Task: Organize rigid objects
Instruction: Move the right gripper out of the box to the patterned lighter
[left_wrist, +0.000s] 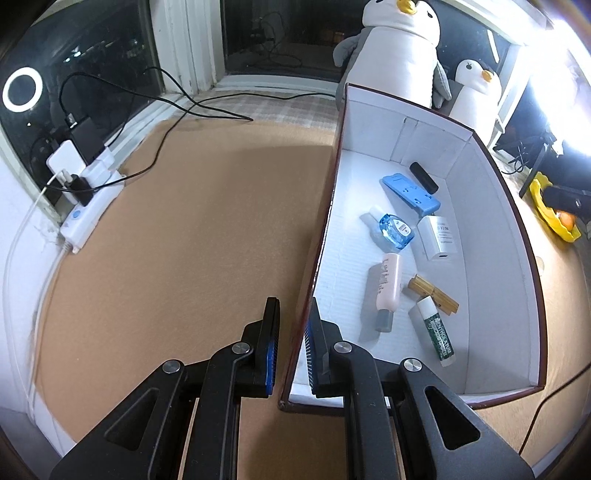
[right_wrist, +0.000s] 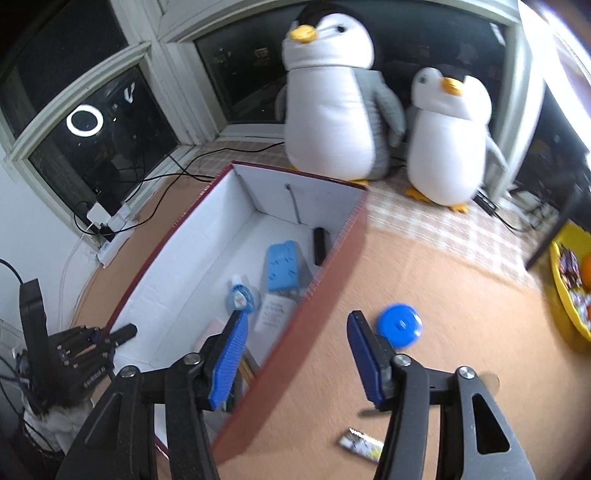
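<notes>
Nearest, we see the left gripper (left_wrist: 290, 347) clenched on the near left wall of the box (left_wrist: 495, 192). The right gripper (right_wrist: 295, 354) stands released, grasping nothing, straddling the box's right wall. Beyond its right finger, a blue disc (right_wrist: 400, 325) lies on the table (right_wrist: 443, 280). Inside the box lie a lip balm (left_wrist: 436, 332), pink tube (left_wrist: 386, 290), white charger (left_wrist: 439, 236) and blue case (left_wrist: 412, 194). Farthest, two plush penguins (right_wrist: 332, 103).

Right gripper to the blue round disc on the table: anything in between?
Nothing visible. The blue disc lies on bare table just beyond the open right gripper. The box wall stands between the disc and the box interior.
</notes>
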